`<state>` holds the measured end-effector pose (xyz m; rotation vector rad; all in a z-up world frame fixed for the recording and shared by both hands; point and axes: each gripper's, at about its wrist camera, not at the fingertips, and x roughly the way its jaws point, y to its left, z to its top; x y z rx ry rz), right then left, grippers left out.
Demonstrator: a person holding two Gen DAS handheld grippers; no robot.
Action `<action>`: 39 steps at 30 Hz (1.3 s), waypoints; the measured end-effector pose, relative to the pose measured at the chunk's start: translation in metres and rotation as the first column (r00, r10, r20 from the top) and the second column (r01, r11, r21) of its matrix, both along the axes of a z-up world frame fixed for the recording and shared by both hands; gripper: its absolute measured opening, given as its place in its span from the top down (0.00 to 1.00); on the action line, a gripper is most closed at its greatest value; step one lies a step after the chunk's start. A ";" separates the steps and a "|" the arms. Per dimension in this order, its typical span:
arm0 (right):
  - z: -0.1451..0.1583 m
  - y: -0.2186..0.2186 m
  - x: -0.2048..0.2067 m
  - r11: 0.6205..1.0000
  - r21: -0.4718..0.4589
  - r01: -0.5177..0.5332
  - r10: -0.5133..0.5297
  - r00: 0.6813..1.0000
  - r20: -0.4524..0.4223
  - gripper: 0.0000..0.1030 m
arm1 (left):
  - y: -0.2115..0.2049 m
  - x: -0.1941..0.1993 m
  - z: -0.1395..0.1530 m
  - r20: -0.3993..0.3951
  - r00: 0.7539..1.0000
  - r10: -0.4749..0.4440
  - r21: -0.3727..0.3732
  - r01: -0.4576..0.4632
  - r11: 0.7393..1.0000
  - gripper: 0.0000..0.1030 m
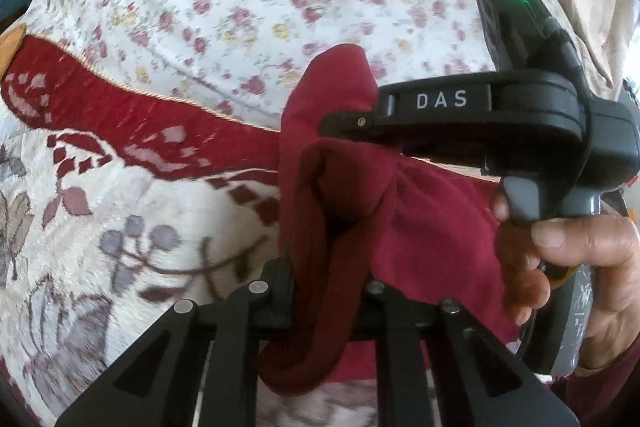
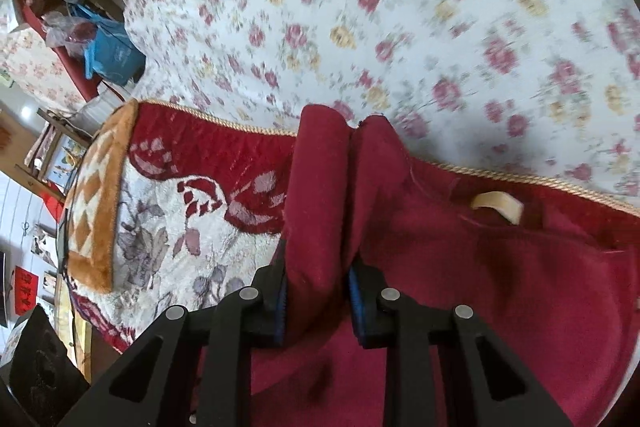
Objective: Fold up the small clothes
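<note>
A dark red small garment (image 1: pixel 400 227) hangs bunched between both grippers above the bed. My left gripper (image 1: pixel 320 291) is shut on a folded edge of it, cloth draping over the fingers. In the left wrist view the right gripper's black body marked DAS (image 1: pixel 440 107) comes in from the right, held by a hand (image 1: pixel 560 259), its tip in the cloth. In the right wrist view my right gripper (image 2: pixel 316 303) is shut on a thick fold of the red garment (image 2: pixel 480 267). A cream neck label (image 2: pixel 498 205) shows on the garment.
A flowered white sheet (image 2: pixel 360 7) covers the far bed. A red and cream patterned blanket (image 1: pixel 120 187) lies below the garment, with an orange-edged corner (image 2: pixel 96 211). Bags and clutter (image 2: pixel 92 27) stand off the bed at the left.
</note>
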<state>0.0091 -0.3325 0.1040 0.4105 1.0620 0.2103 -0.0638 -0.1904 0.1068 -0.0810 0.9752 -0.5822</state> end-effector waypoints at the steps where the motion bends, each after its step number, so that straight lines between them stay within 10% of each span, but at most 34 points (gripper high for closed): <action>1: 0.004 -0.006 -0.005 1.000 -0.002 0.002 -0.002 1.000 0.005 0.75 | -0.010 -0.008 0.005 0.015 1.000 -0.016 0.011 0.016 1.000 0.86; 21: -0.017 -0.170 -0.115 0.982 -0.025 0.188 -0.189 0.982 -0.019 0.78 | -0.176 -0.099 -0.010 0.053 0.968 -0.245 0.172 0.232 0.957 0.86; 25: -0.057 -0.185 -0.119 0.972 -0.023 0.233 -0.234 0.968 -0.094 0.77 | -0.188 -0.109 -0.021 -0.028 0.953 -0.302 0.160 0.302 0.940 0.69; 29: -0.053 -0.202 -0.137 0.954 0.009 0.299 -0.297 0.952 -0.078 0.62 | -0.164 -0.121 0.000 -0.007 0.927 -0.376 0.122 0.374 0.919 0.45; 34: -0.015 -0.191 -0.173 0.963 0.040 0.266 -0.265 0.964 -0.020 0.43 | -0.106 -0.111 0.022 0.151 0.947 -0.284 0.225 0.247 0.943 0.38; 36: -0.011 -0.172 -0.184 0.972 0.060 0.225 -0.224 0.974 -0.017 0.25 | -0.094 -0.100 0.018 0.170 0.958 -0.233 0.263 0.184 0.947 0.38; 39: -0.023 -0.151 -0.185 0.974 0.094 0.205 -0.201 0.978 -0.047 0.25 | -0.081 -0.079 0.000 0.134 0.978 -0.163 0.274 0.122 0.954 0.38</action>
